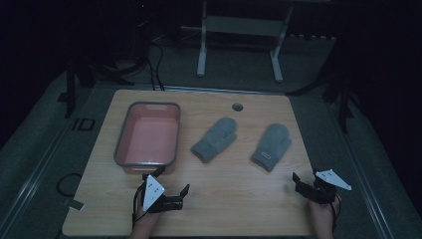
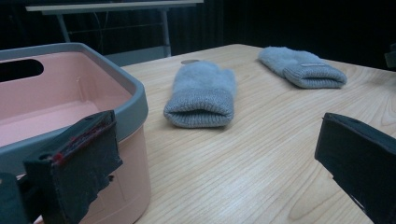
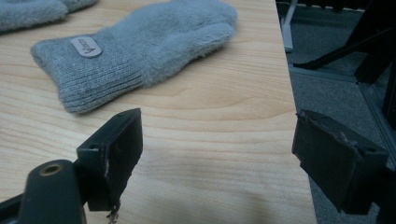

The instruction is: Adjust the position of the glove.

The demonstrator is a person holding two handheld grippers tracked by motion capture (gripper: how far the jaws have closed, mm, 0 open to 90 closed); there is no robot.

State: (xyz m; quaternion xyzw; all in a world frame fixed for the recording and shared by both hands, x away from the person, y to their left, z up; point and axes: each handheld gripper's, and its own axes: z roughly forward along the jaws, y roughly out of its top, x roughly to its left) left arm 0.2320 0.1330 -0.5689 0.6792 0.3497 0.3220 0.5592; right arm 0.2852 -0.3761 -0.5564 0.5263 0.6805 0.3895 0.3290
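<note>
Grey knitted mittens (image 1: 215, 139) (image 1: 271, 146) lie flat right of the grey-rimmed pink plastic bin (image 1: 148, 137). Both the left gripper (image 1: 171, 186) and right gripper (image 1: 304, 180), jaws wide, grip nothing; pinching a cuff squarely likely works best.

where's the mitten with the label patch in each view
High view: labelled mitten lies right of centre, cuff toward the person, ahead of the right tongs.
Left gripper view: far right, beyond the plain mitten, at.
Right gripper view: upper left, at, patch on its cuff.
Shared landmark: the plain mitten, beside it in each.
</note>
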